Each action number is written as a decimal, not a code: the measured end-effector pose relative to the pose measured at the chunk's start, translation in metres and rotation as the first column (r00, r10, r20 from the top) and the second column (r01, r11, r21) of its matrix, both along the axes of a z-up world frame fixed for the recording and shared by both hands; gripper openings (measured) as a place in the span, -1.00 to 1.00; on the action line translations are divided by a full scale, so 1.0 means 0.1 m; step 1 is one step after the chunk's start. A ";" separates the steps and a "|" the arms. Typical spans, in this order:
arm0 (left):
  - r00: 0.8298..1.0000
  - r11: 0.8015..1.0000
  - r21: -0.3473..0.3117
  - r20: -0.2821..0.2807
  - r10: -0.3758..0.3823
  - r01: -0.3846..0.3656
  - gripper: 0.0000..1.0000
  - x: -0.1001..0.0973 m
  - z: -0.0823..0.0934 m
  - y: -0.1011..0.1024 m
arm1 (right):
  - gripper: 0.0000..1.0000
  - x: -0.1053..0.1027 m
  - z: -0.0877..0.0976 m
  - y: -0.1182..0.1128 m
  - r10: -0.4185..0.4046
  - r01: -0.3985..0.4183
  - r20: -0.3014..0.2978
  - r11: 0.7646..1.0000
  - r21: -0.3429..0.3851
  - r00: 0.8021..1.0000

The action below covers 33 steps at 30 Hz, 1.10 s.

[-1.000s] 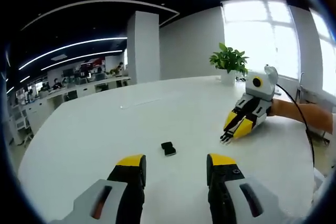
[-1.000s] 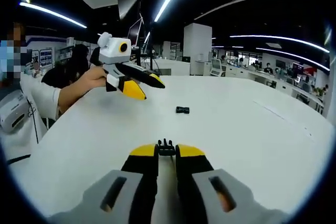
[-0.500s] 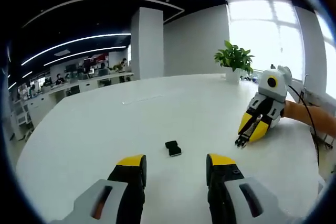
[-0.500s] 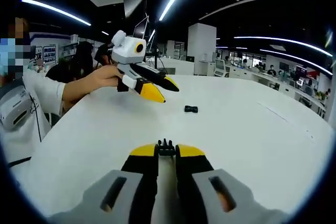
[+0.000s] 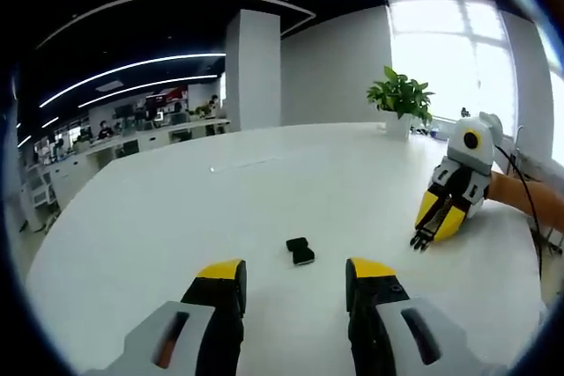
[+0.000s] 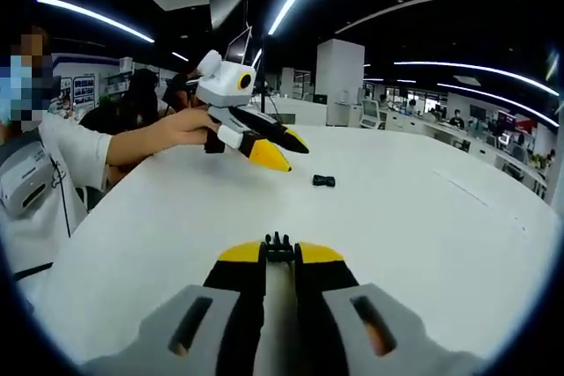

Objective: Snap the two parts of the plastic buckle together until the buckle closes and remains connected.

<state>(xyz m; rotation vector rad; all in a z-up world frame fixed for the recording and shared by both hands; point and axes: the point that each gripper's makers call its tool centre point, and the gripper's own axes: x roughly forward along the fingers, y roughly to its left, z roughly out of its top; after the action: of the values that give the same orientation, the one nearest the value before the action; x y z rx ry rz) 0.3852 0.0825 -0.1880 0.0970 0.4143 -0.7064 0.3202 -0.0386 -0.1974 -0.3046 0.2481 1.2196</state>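
Left gripper view shows our left claw (image 5: 295, 275) with its two yellow-tipped jaws spread wide and nothing between them, held above the white worktop (image 5: 159, 217). One black buckle part (image 5: 300, 250) lies on the worktop just ahead of the gap between the jaws, well in from every edge. Toward the right edge of the worktop we see the right claw (image 5: 423, 242) pointing down at the surface, its jaws pressed together on the other buckle part, whose small black prongs stick out at the tip. A potted plant (image 5: 401, 98) stands at the far edge of the worktop, near the bright windows.

In the right gripper view our right claw (image 6: 280, 254) has its jaws almost closed, pinching the pronged buckle part (image 6: 279, 246), which pokes out past the yellow tips. The lying buckle part (image 6: 323, 180) rests alone on the worktop (image 6: 423, 235) farther ahead, apart from both claws. The left claw (image 6: 280, 148) hangs above the worktop near that part, jaws apart, held by a hand (image 6: 189, 125) that reaches in from the left edge.
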 end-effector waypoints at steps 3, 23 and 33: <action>1.000 1.000 0.012 -0.004 0.002 -0.002 -0.09 0.05 -0.02 -0.02 | -0.75 0.01 0.00 -0.01 0.001 -0.001 0.000 1.000 -0.009 1.000; 0.999 0.999 0.036 -0.044 0.024 -0.022 -0.11 0.17 -0.09 -0.11 | -0.75 0.02 0.01 -0.06 -0.007 0.007 -0.001 0.999 -0.040 1.000; 0.999 0.999 0.027 -0.041 0.031 -0.030 -0.13 0.21 -0.08 -0.15 | -0.75 0.01 0.02 -0.09 -0.009 0.009 -0.002 0.999 -0.039 1.000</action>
<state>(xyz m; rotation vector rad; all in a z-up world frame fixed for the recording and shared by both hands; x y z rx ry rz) 0.4060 0.0677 -0.1964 0.1015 0.4637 -0.6740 0.3214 -0.0480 -0.1950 -0.3353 0.2749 1.2070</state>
